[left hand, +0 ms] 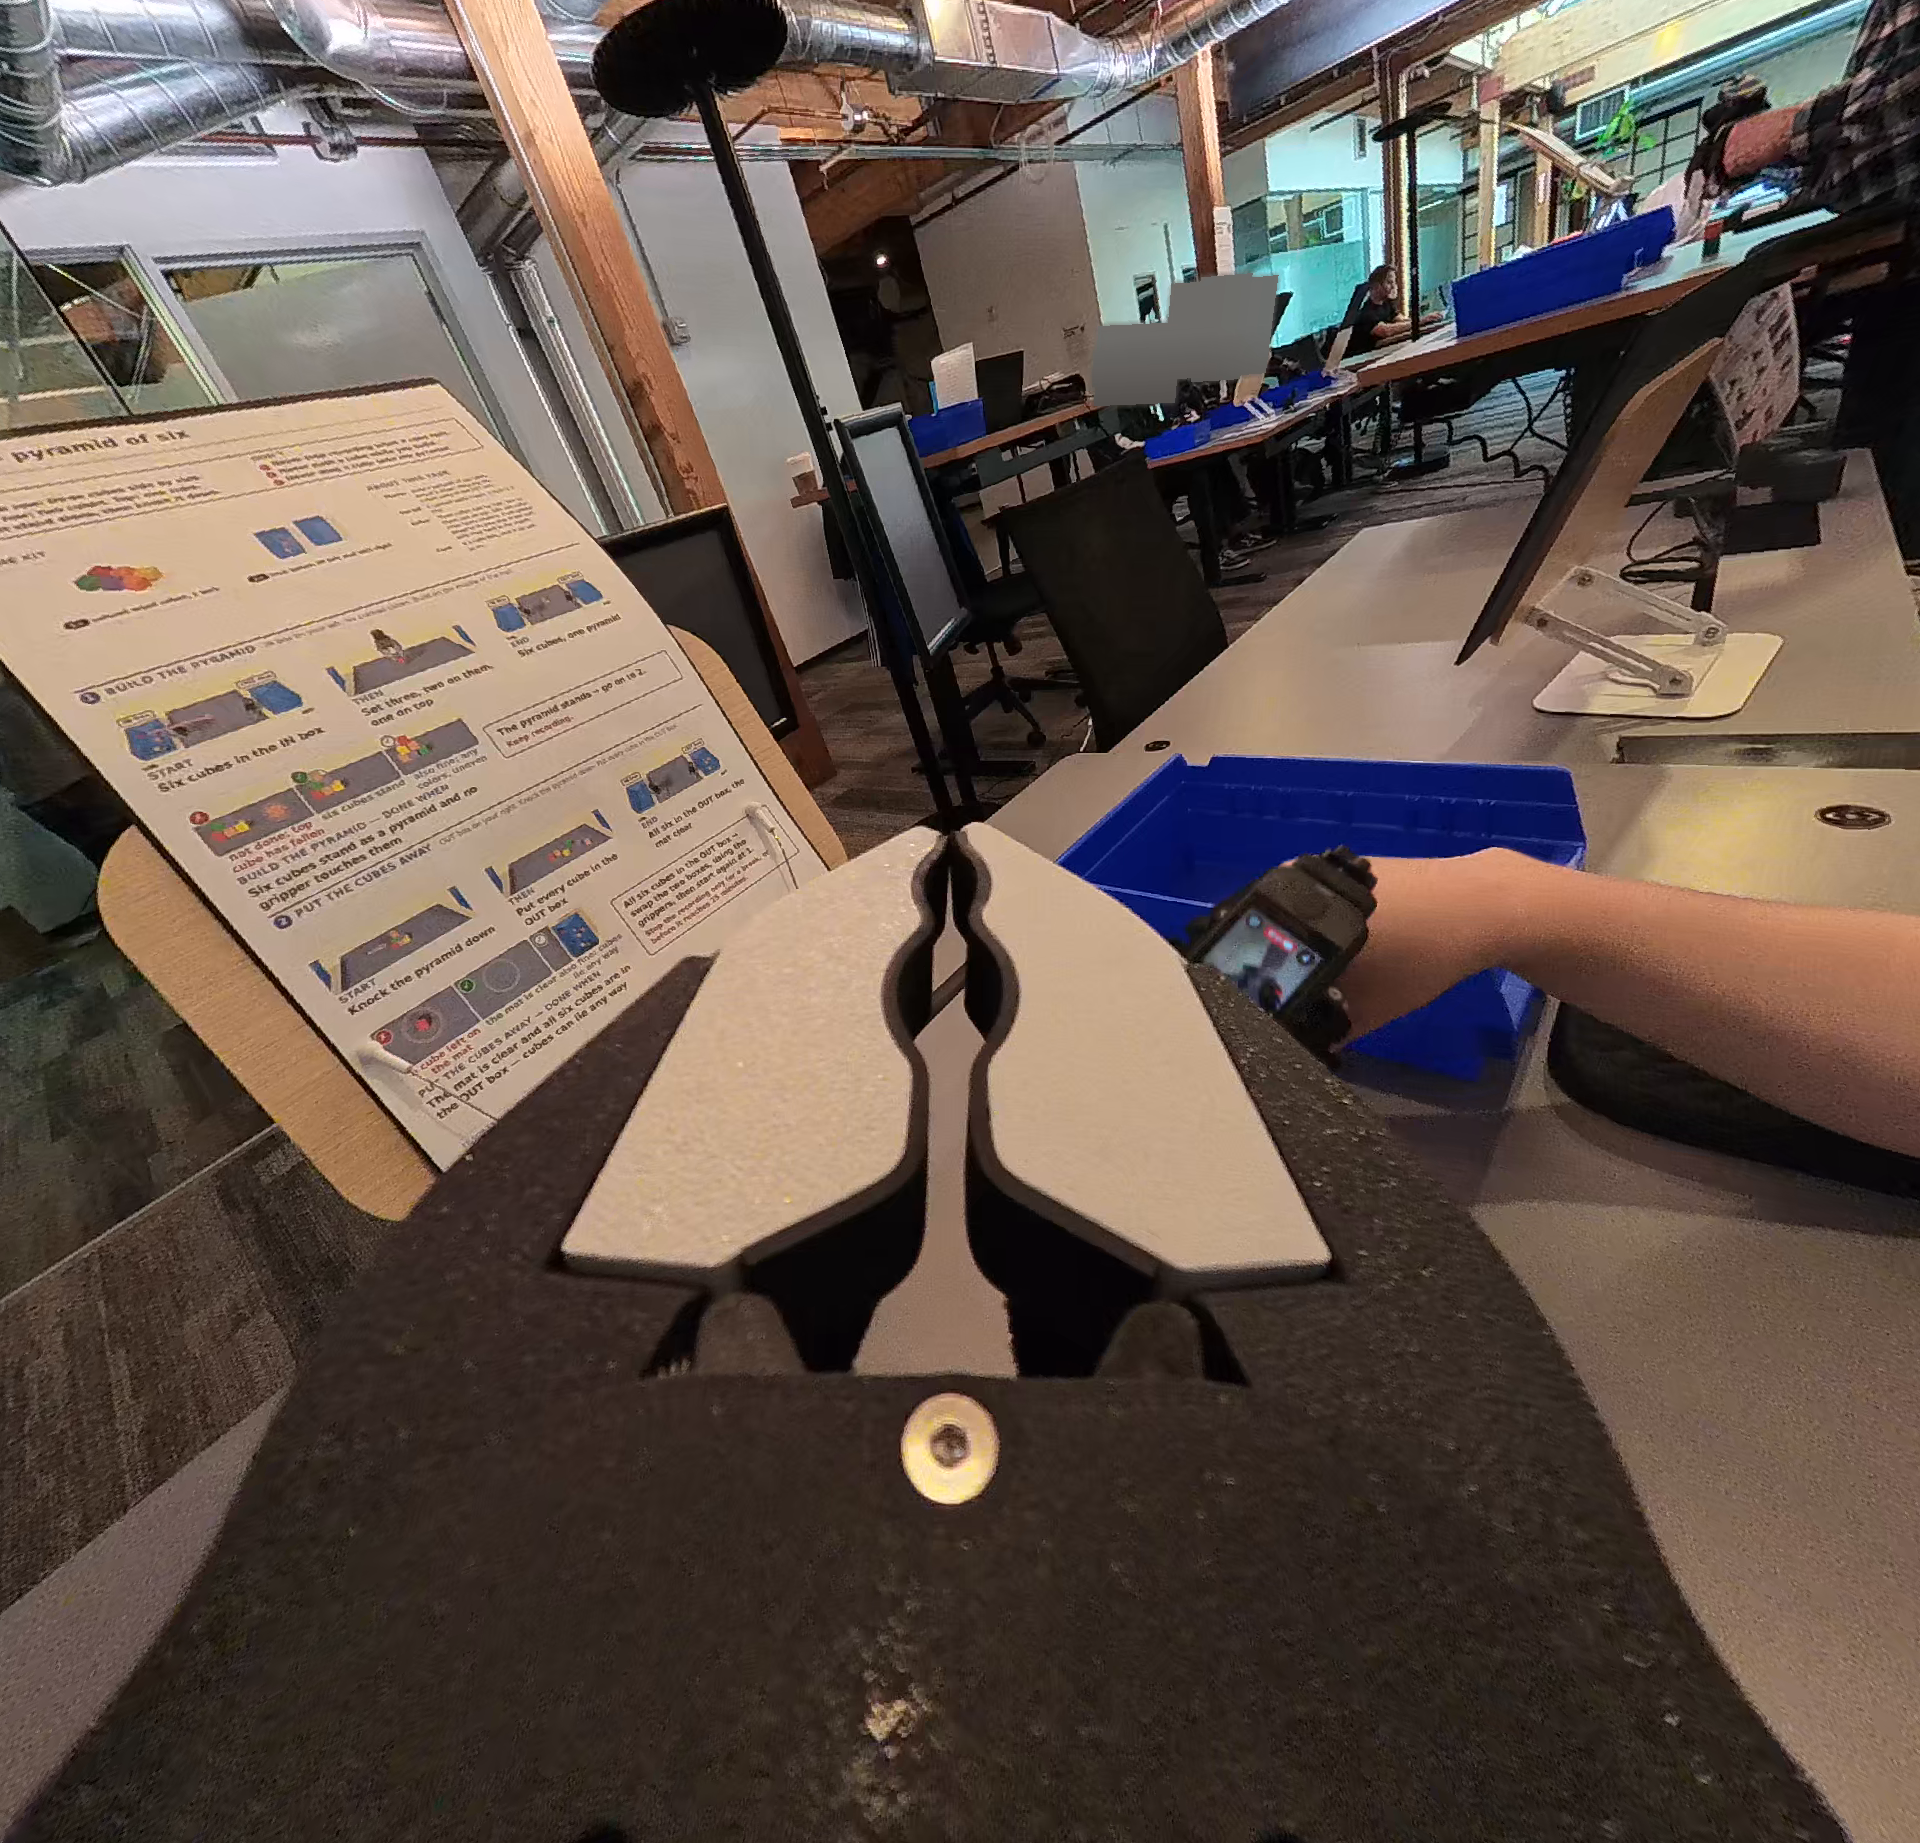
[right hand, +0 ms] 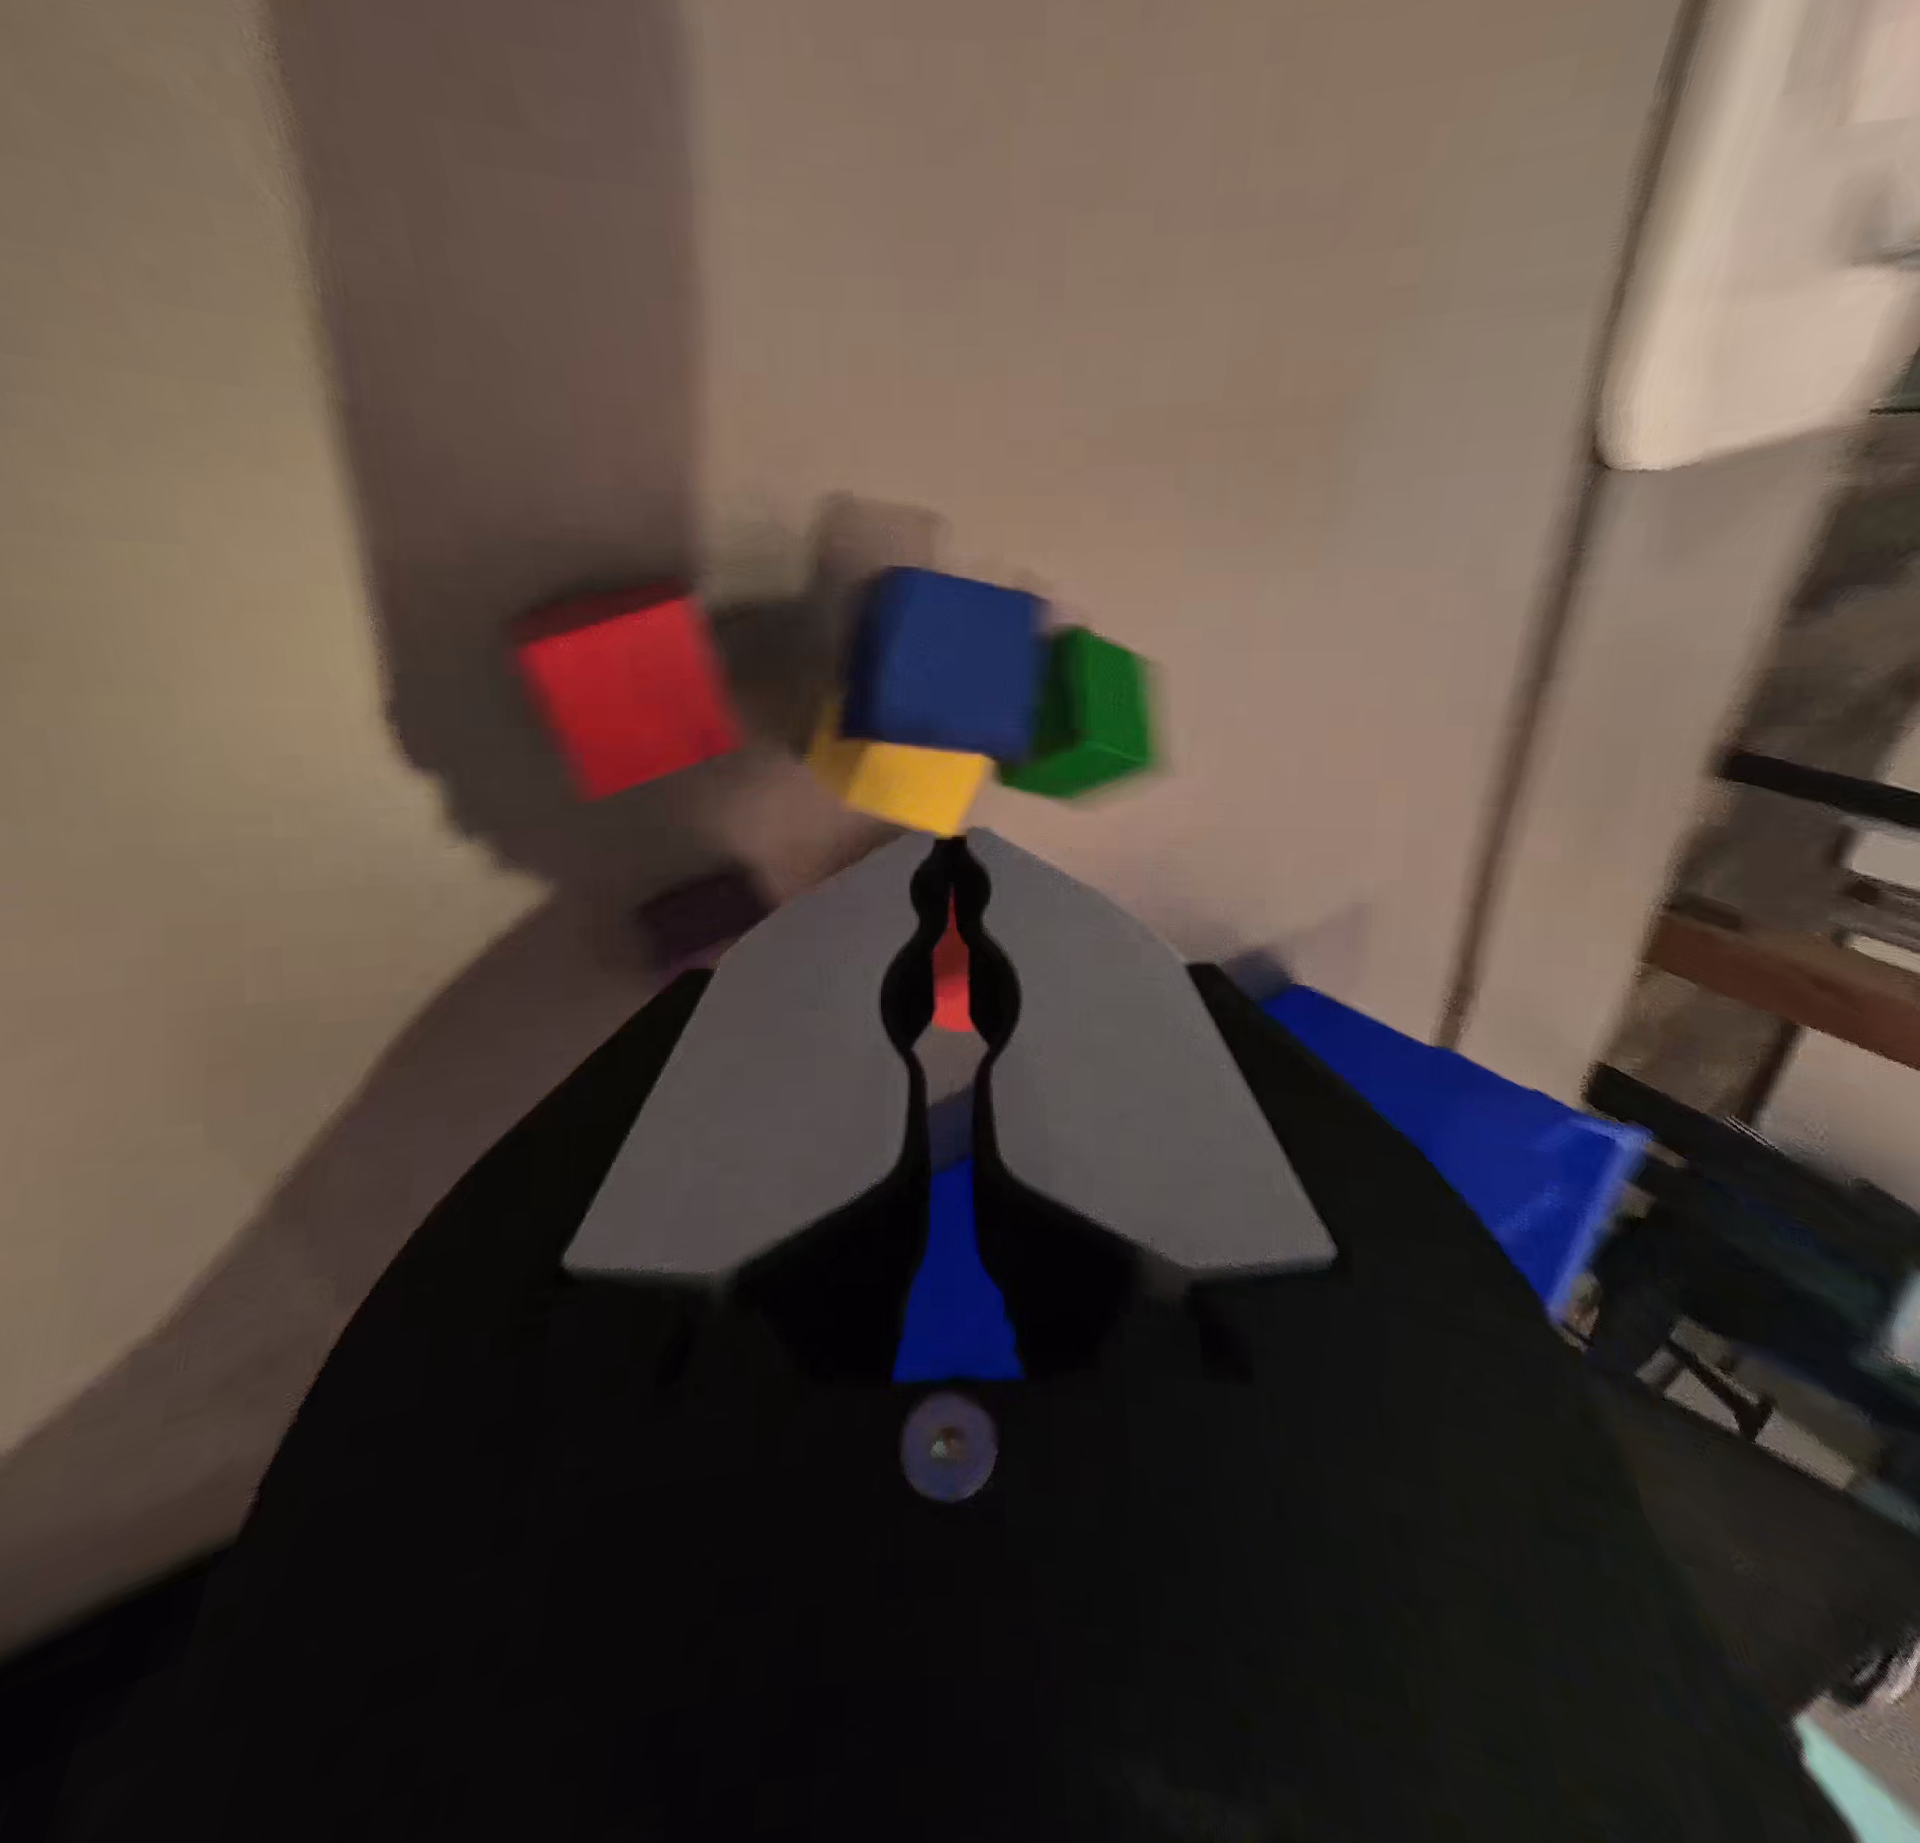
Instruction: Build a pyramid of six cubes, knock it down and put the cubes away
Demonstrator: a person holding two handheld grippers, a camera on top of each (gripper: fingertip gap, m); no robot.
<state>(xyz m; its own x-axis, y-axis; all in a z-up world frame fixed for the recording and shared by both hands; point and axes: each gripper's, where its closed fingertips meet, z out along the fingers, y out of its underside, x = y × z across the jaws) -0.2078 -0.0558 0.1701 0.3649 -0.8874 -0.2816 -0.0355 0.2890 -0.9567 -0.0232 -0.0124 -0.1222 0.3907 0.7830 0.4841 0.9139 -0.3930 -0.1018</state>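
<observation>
In the right wrist view, which is blurred by motion, my right gripper [right hand: 950, 837] is shut and empty, its tips at a yellow cube [right hand: 904, 780]. A blue cube [right hand: 940, 655] lies tilted on top of the yellow one, with a green cube [right hand: 1091, 718] beside it. A red cube [right hand: 623, 687] sits tilted to the left. A purple cube [right hand: 696, 910] lies near the left finger. An orange cube [right hand: 951, 983] shows through the finger gap. My left gripper [left hand: 951, 837] is shut and empty, held up away from the cubes.
A blue bin [left hand: 1351, 827] stands on the grey table [left hand: 1714, 1378]; it also shows in the right wrist view [right hand: 1455, 1139]. A person's forearm [left hand: 1610, 972] reaches across it, holding a black device with a screen [left hand: 1273, 952]. An instruction sheet on a wooden stand [left hand: 343, 754] is at the left. My right fingertips sit around 35 cm from my left ones.
</observation>
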